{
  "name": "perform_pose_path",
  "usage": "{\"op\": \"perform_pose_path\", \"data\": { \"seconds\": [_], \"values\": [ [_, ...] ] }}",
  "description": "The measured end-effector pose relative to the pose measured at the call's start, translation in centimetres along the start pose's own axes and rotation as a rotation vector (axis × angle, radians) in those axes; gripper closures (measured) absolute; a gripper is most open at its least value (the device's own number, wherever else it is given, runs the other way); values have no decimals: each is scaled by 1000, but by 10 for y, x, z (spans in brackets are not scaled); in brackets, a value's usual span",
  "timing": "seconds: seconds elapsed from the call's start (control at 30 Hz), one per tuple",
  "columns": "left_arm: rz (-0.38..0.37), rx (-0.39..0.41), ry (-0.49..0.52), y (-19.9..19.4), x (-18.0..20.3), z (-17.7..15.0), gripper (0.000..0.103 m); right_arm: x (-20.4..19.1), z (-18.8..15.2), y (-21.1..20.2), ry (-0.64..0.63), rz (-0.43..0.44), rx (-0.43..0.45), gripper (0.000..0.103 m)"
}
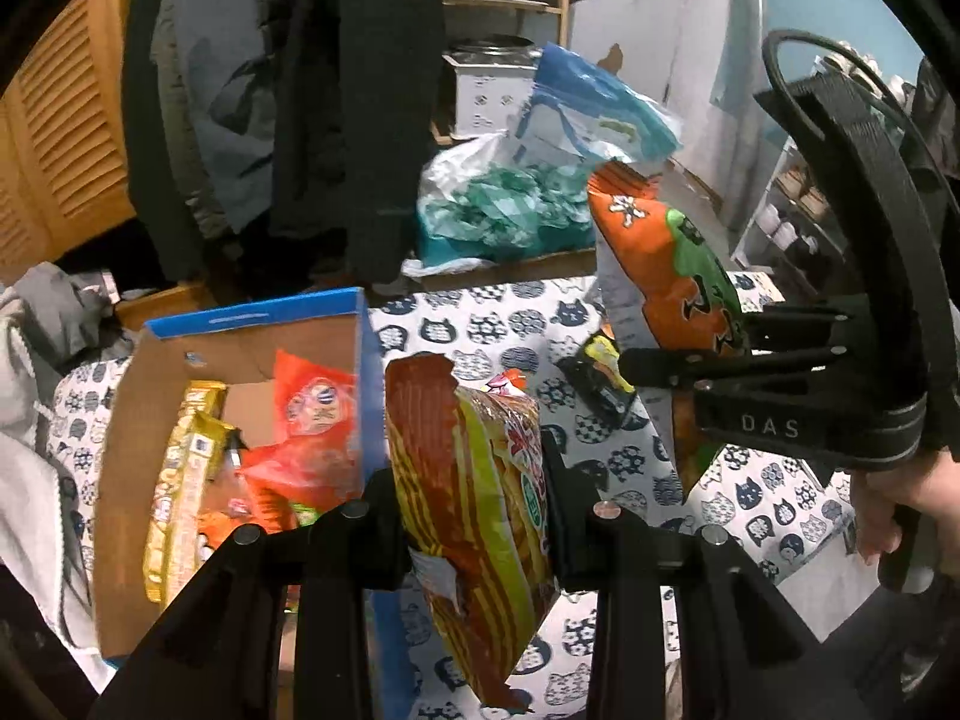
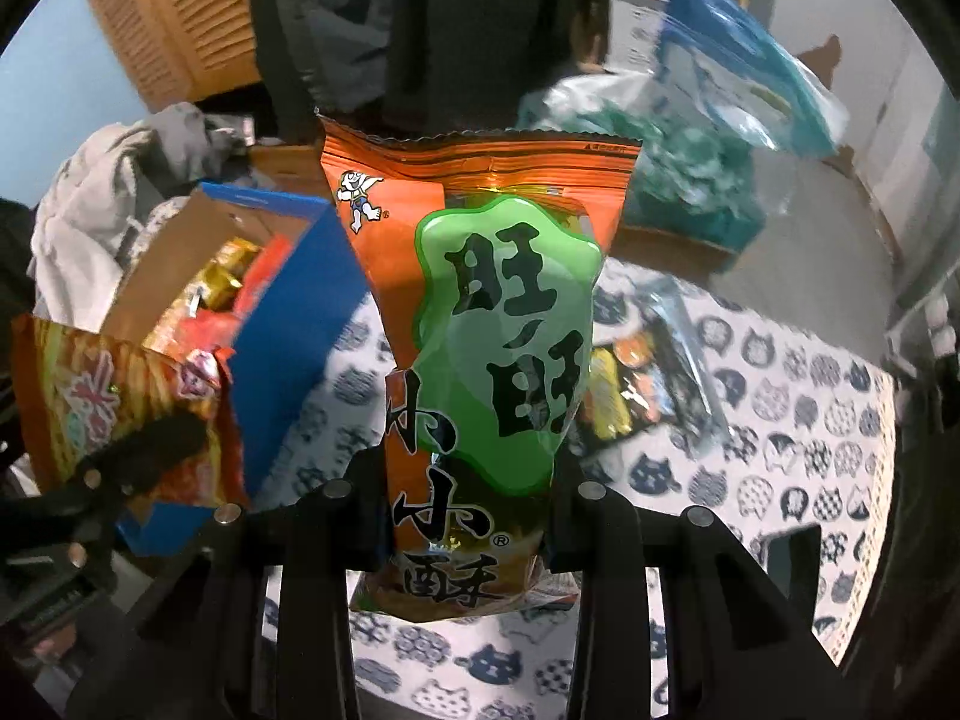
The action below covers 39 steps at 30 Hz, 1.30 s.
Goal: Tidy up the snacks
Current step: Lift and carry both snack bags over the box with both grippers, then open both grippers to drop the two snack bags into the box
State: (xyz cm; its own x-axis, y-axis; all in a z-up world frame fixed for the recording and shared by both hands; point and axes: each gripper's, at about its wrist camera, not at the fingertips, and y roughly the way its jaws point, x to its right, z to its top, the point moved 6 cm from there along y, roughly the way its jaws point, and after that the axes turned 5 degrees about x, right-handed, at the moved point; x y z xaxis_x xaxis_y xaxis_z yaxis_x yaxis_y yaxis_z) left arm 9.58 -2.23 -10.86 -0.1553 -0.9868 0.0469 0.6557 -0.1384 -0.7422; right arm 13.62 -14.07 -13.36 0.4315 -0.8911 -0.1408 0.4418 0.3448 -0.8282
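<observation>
My left gripper [image 1: 474,516] is shut on a red and yellow-green striped snack bag [image 1: 474,498], held above the cloth just right of the box. The cardboard box with blue outer walls [image 1: 252,315] holds yellow and red-orange packs. To the right, my right gripper [image 1: 678,360] is shut on an orange snack bag with a green label [image 1: 672,276], also lifted off the table. In the right wrist view that orange bag [image 2: 504,330] stands upright between the fingers of my right gripper [image 2: 474,498]. There the box [image 2: 288,312] and the striped bag [image 2: 90,396] lie to the left.
Small dark and yellow packets [image 1: 600,372] [image 2: 636,396] lie on the cat-print tablecloth [image 1: 492,324]. Behind the table sit a plastic bag of teal items [image 1: 498,204] and a blue bag [image 1: 594,108]. Dark coats [image 1: 360,90] hang beyond the box. Grey clothing [image 1: 36,390] is piled at the left.
</observation>
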Motion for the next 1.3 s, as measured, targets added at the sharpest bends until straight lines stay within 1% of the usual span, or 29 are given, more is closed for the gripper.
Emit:
{"op": "perform_pose_path", "data": {
  "seconds": [0.33, 0.67, 0.83, 1.03, 1.3],
  "values": [
    [34, 15, -69, -12, -47, -3, 69, -46, 26, 12, -47, 38, 5, 70],
    [66, 21, -150, -23, -95, -11, 69, -99, 44, 29, -100, 83, -14, 70],
    [90, 26, -182, -28, -119, -17, 69, -123, 52, 38, -122, 102, -27, 70],
    [118, 23, -223, -33, -146, -25, 69, -147, 56, 55, -121, 139, -58, 70],
    [159, -1, -276, -27, -174, -34, 69, -171, 60, 78, -123, 174, -100, 70]
  ]
}}
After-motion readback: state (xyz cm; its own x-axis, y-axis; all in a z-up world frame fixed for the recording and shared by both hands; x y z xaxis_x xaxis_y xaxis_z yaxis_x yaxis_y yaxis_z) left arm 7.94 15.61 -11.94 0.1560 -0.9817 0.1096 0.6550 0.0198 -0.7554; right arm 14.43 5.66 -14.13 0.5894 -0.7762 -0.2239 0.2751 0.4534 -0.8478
